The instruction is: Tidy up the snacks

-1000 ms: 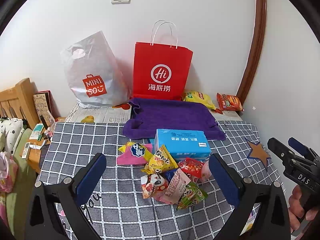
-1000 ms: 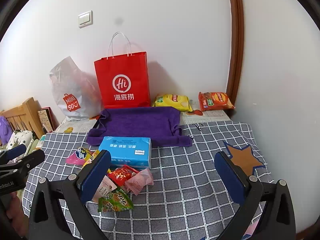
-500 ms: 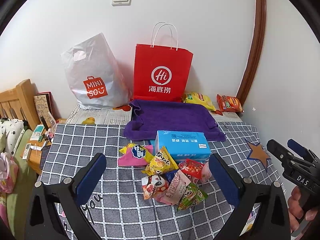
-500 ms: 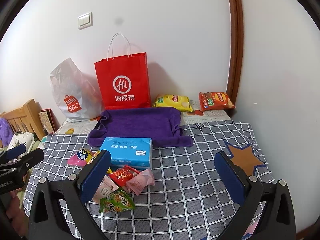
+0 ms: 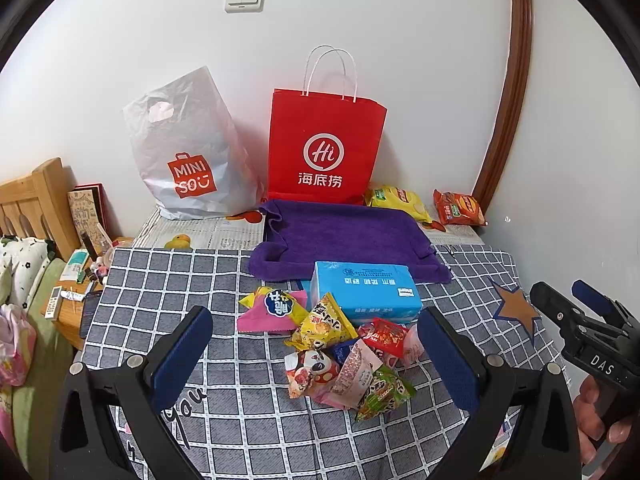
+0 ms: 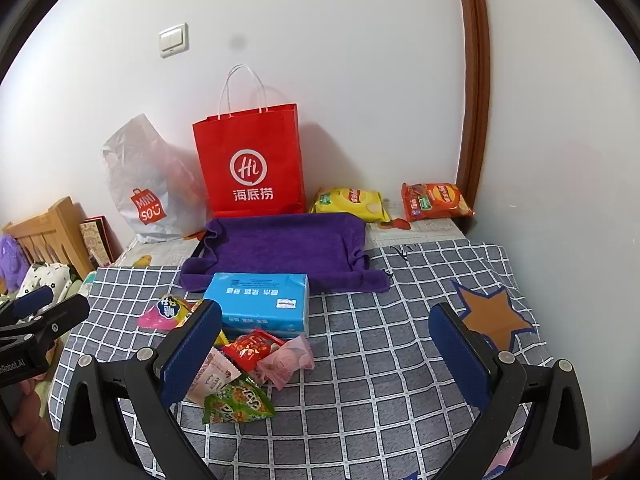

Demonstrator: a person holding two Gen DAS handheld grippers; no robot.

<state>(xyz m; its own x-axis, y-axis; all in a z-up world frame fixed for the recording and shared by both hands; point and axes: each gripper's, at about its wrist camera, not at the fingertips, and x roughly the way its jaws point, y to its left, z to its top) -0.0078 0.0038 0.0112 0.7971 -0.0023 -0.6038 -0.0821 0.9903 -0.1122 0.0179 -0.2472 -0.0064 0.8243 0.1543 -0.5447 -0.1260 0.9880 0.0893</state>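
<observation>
Both pairs of fingers stood spread and empty, the left gripper over the snack pile, the right gripper just beside it. The red bag stood closed to view; only the left camera showed the bedside clutter.

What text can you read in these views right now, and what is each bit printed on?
"MINI SO": white plastic bag.
"Hi" and "海底捞": red paper bag.
"DAS": right gripper's body.
"you": checked cloth.
"nRobot.AI", cut off: left gripper's body.
Blue tissue pack, snack packets, yellow chip bag, orange chip bag: print too small to read.
</observation>
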